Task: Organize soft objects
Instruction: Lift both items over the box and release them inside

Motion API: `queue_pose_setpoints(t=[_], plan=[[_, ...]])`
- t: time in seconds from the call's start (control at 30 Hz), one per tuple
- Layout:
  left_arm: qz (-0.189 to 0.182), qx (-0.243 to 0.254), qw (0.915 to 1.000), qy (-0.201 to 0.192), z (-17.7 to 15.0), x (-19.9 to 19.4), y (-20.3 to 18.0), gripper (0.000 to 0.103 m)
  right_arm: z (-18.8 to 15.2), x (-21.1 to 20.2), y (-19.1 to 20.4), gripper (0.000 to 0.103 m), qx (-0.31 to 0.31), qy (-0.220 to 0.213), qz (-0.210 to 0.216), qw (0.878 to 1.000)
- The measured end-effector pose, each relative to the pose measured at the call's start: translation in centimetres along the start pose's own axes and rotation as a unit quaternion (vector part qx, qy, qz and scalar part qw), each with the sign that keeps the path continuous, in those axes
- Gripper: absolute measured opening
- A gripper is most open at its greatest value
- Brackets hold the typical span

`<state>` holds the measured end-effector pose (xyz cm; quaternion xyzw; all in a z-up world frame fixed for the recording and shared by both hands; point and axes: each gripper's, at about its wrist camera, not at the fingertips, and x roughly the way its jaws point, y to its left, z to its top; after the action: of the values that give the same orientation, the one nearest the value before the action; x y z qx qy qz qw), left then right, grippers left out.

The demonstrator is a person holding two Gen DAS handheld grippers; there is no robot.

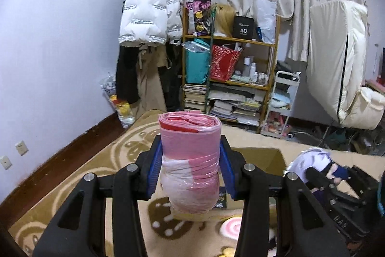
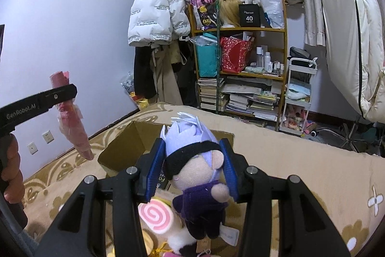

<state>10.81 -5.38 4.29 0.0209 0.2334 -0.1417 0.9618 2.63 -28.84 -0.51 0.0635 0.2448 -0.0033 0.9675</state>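
Currently, left wrist view: left claw (image 1: 190, 169) is clamped on a pink bag roll (image 1: 190, 160), blue pads pressing its two sides at about mid-length. The roll stands on end between the pads, top end past the fingertips, lower end hanging toward the camera. The wrap creases where the pads bite, so the grip reads firm; holding at the middle probably keeps the soft roll from sagging or tipping out. The roll is lifted clear of the patterned blanket (image 1: 72, 175). The cardboard box (image 1: 269, 158) sits just beyond and right of the roll, open side up. Further right of the box, the right claw shows with the plush doll (image 1: 312, 160). A pink swirl plush (image 1: 232, 228) lies below the roll, near the box.

Right wrist view: right claw (image 2: 192, 168) is closed on the plush doll (image 2: 196, 172), pads squeezing the head from both sides while the purple body dangles free underneath. Head grip makes sense: it is the widest, firmest part. The doll hangs in front of the cardboard box (image 2: 125, 151), above a pile holding the pink swirl plush (image 2: 155, 216). Far left of the box, the left claw (image 2: 63, 90) holds the bag roll (image 2: 72, 122) in the air, tilted. My judgement: both items are raised for dropping into the box; neither is over its opening yet.
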Motion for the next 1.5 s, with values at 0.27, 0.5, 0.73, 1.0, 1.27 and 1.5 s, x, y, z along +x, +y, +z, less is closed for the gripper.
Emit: queue_pose_setpoints(t=[0.27, 0.5, 0.73, 1.0, 1.27, 1.5], plan=[[-0.030, -0.033, 0.9990, 0.005, -0.6, 2.2, 0.9, 0.043, 0.3, 2.5, -0.2, 0.049, 0.005, 0.008, 0.006, 1.000], [-0.021, -0.029, 0.9992, 0.016, -1.6, 4.2, 0.8, 0.043, 0.1, 4.8, -0.2, 0.049, -0.008, 0.018, 0.012, 1.000], [-0.024, -0.018, 0.9989, 0.035, -2.3, 5.7, 0.3, 0.043, 0.1, 6.9, 0.0, 0.049, -0.022, 0.027, 0.017, 0.999], [-0.015, -0.006, 0.9984, 0.055, -3.3, 7.2, -0.7, 0.047, -1.1, 8.5, -0.1, 0.050, -0.017, 0.056, 0.023, 0.998], [0.006, 0.000, 0.9967, 0.081, -4.1, 8.1, -0.5, 0.064, -1.3, 8.7, -1.2, 0.053, 0.015, 0.062, 0.032, 0.997], [0.032, 0.009, 0.9940, 0.104, -4.6, 7.8, -0.1, 0.081, -1.0, 7.5, -1.4, 0.066, 0.025, 0.057, 0.035, 0.997]])
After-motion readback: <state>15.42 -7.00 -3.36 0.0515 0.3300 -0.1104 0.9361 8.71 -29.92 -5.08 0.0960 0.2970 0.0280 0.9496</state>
